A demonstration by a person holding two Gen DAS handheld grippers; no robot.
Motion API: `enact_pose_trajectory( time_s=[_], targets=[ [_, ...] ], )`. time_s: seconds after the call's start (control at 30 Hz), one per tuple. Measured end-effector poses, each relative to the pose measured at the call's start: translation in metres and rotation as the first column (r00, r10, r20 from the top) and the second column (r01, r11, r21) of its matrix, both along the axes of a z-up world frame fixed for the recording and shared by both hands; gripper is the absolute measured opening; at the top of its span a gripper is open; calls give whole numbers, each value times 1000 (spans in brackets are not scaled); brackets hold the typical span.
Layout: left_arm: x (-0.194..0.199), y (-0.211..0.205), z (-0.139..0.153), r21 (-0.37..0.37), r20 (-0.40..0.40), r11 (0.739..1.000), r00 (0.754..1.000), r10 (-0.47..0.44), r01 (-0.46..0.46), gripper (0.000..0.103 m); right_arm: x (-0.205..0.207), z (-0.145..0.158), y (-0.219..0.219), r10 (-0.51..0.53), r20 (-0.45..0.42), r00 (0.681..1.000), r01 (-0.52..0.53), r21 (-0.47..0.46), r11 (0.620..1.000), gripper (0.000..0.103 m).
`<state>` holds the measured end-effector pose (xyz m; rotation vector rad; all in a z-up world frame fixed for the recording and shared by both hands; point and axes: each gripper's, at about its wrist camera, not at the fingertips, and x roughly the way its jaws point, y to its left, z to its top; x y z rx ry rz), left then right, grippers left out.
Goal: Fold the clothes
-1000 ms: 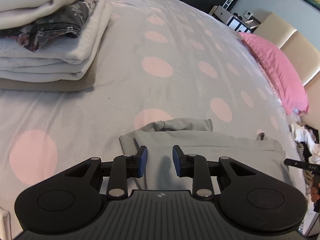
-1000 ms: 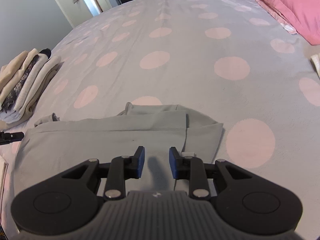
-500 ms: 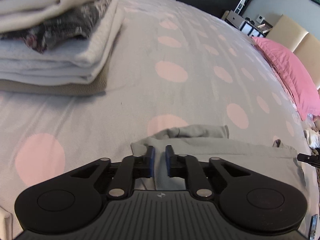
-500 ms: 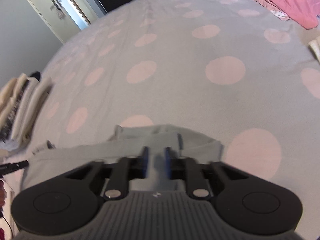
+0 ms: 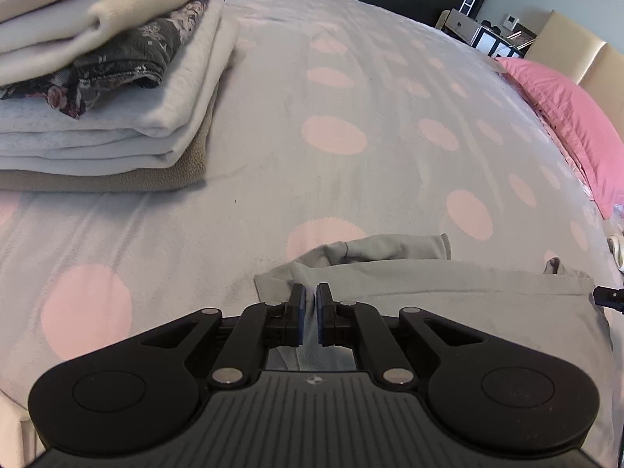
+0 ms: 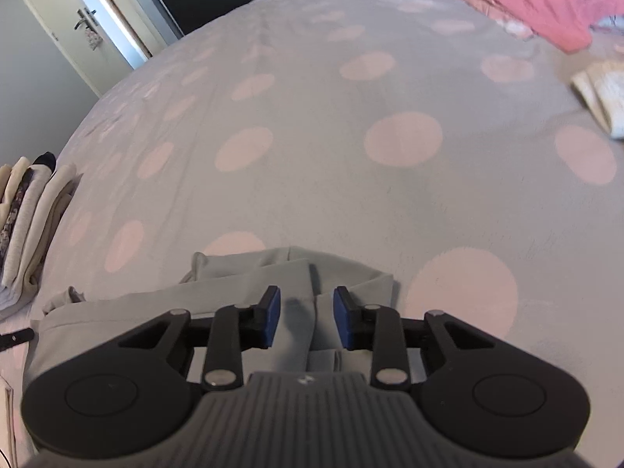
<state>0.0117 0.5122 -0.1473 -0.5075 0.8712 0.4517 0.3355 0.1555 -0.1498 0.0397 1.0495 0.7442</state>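
A grey garment (image 5: 448,296) lies partly folded on the bed, with a sleeve (image 5: 390,247) bunched at its far edge. My left gripper (image 5: 309,302) is shut on a pinch of the garment's cloth near its left corner. In the right wrist view the same grey garment (image 6: 163,308) lies under my right gripper (image 6: 305,306), which is open with its jaws wide over a raised fold of the cloth near the garment's right end.
A stack of folded clothes (image 5: 97,89) sits at the left of the bed; it also shows in the right wrist view (image 6: 27,214). A pink pillow (image 5: 573,124) lies at the right. The grey sheet with pink dots (image 5: 351,117) stretches beyond. A door (image 6: 78,27) stands behind.
My left gripper has closed on the garment's cloth. My right gripper narrowed half a second ago and now stands wide open again; both moved slightly forward over the garment.
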Motion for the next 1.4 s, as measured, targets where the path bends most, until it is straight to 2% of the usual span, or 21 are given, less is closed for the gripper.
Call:
enact_pose_trajectory(
  time_s=[0.03,0.1,0.23,0.43,0.57,0.7,0.8,0.97,1.0,1.07,1.17,1.4],
  targets=[
    [0,0,-1,0,-1,1000,1000,2,-2,3,0,-2,0,5,-4,1000,-5,13,1000,18],
    [-1,-1,2,12,6,1000,1000,6,-6,3,-2,-2,1,14,11,1000,-14,23,1000,4],
    [-7,-5,13,56,36,998,999,4,-6,1,-13,11,-6,20,71,997,-24,56,998,3],
    [-18,-16,40,136,85,991,996,-29,17,1,-32,50,-24,32,163,986,-48,95,994,3],
    [-9,-15,50,162,99,987,994,-37,20,1,-29,66,-25,21,195,981,-41,96,995,3],
    [10,-13,48,172,88,985,995,-40,24,1,-15,63,-17,-6,192,981,-8,76,997,3],
    [26,-12,31,156,16,986,998,-62,59,1,-8,46,-6,-4,164,986,-3,40,999,3],
    [28,-9,11,121,-6,991,998,-56,56,4,0,20,2,-22,122,992,23,-3,1000,4],
    [25,-8,10,114,-5,992,998,-55,56,9,0,17,2,-30,115,993,31,-10,999,9],
    [13,-9,12,120,-11,991,998,-59,59,13,-2,15,-2,-35,105,994,38,-27,999,10],
    [-9,-13,18,109,-19,991,997,-75,76,16,-24,20,-14,16,86,996,-12,-51,999,11],
    [-66,-47,36,96,-86,976,978,-188,196,19,-74,32,-40,133,37,990,-128,-102,986,17]
  ],
)
